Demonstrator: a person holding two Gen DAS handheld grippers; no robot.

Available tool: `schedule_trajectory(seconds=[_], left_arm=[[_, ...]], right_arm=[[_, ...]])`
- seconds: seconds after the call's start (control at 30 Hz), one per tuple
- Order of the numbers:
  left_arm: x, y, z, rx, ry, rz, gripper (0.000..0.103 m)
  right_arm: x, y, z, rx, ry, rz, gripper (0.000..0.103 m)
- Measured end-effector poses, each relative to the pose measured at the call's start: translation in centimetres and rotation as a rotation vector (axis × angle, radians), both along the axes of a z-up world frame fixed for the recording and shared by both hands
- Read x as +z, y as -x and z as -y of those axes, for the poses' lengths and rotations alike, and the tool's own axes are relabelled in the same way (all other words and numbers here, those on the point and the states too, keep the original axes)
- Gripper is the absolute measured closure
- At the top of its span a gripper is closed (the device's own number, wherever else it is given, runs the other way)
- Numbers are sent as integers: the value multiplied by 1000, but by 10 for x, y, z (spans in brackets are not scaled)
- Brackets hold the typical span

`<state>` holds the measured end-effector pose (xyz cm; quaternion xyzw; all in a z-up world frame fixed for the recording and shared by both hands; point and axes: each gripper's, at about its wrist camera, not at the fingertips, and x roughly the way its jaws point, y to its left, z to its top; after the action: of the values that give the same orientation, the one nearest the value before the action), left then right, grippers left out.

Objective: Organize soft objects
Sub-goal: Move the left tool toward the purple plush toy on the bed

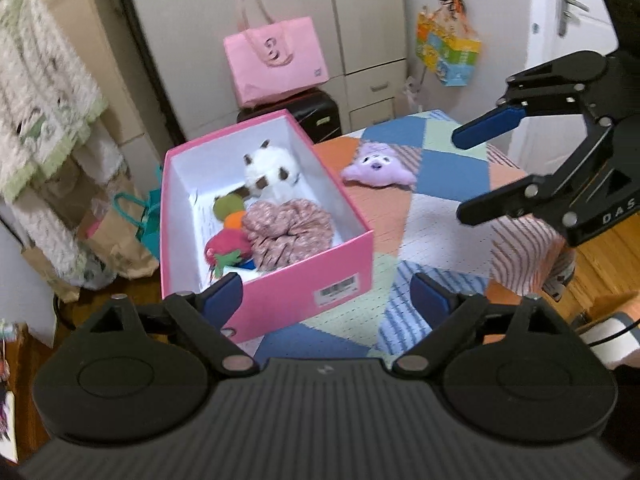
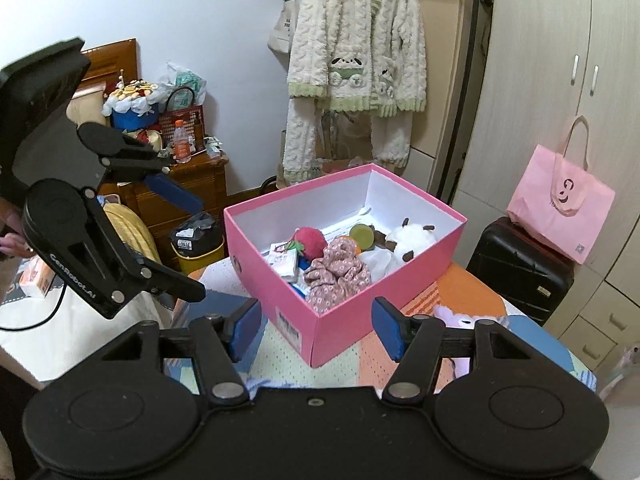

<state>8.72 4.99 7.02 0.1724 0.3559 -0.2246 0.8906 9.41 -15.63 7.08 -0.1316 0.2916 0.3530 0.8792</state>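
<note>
An open pink box stands on the patchwork-covered table. In it lie a white plush with brown patches, a floral pink cloth, a red strawberry plush and a green and orange toy. A purple plush lies on the table beside the box's far right side; in the right wrist view the purple plush is partly hidden behind a finger. My left gripper is open and empty in front of the box. My right gripper is also open and empty, short of the box's near corner.
A pink tote bag rests on a black suitcase behind the table. A fleecy robe hangs on the wall past the box. A wooden cabinet and a yellow bin stand on the box's other side.
</note>
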Motion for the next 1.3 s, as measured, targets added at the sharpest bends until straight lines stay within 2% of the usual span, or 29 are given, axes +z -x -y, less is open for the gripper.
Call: schedule_trajectory(seconds=[0.33, 0.63, 0.9, 1.07, 1.17, 1.3], left_arm=[[-5, 15, 40, -82, -29, -21, 10], [-17, 1, 86, -146, -41, -61, 9], [-12, -26, 116, -161, 67, -36, 9], [-8, -49, 126, -138, 176, -19, 9], [-14, -68, 137, -117, 208, -21, 11], [-33, -98, 153, -77, 239, -71, 12]], right_arm=[[-16, 21, 31, -30, -16, -2, 33], [-37, 27, 68, -79, -30, -30, 30], [-52, 7, 98, -105, -55, -9, 29], [-67, -14, 112, -121, -85, 9, 28], [-78, -30, 117, -138, -101, 14, 28], [-94, -50, 116, -154, -109, 38, 28]])
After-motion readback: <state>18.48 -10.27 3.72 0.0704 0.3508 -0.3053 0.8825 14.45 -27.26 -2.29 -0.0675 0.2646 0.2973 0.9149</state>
